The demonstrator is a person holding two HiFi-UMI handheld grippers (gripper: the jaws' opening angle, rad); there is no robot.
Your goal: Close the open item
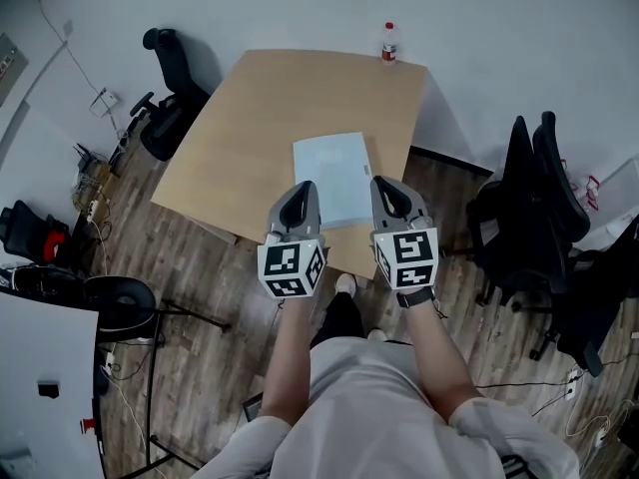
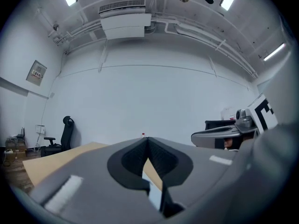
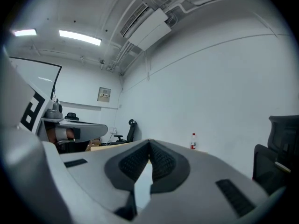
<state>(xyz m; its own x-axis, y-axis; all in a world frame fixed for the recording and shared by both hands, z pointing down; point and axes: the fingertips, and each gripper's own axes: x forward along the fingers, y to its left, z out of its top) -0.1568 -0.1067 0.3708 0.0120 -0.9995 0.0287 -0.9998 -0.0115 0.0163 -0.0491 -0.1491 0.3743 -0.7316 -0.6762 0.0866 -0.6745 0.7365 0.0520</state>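
A pale blue-white flat rectangular item (image 1: 332, 178) lies on the wooden table (image 1: 250, 118), near its front edge. I cannot tell from here whether it lies open or closed. My left gripper (image 1: 303, 190) hovers over the item's near left corner, my right gripper (image 1: 384, 186) just past its near right edge. In the left gripper view the left gripper (image 2: 147, 141) has its jaws meeting at the tips, with nothing between them. The right gripper (image 3: 149, 143) looks the same, shut and empty. A sliver of the pale item (image 3: 142, 181) shows through the gap below its tips.
A plastic bottle with a red cap (image 1: 388, 43) stands at the table's far edge. One black office chair (image 1: 165, 108) is at the back left, and more black chairs (image 1: 539, 188) crowd the right. Cables and gear lie on the wooden floor at left.
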